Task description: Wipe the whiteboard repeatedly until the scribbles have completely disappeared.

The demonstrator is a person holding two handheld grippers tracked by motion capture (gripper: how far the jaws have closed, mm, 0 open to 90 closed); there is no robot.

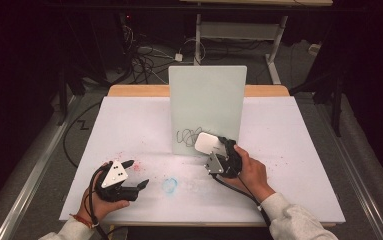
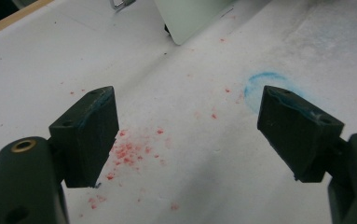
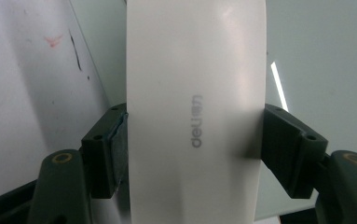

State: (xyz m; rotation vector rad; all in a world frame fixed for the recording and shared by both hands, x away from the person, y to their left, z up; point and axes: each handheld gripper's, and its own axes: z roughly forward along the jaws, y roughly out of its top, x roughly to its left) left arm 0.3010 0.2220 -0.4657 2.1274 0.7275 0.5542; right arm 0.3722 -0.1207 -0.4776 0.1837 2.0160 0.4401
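The right gripper clamps a white whiteboard eraser against the upright whiteboard, at the scribble's three o'clock. Press flat, sweep toward nine o'clock. The left gripper rests wide open, empty.

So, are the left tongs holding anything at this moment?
No: in the left gripper view the left tongs stand wide open, with bare white table sheet speckled red between the jaws.

Both grippers are black; the left gripper and right gripper each carry a grey three-cornered plate with small holes; brass-coloured rivets mark the jaw arms; black cables trail back; sleeves look pale grey; possibly a reddish wristband at left.
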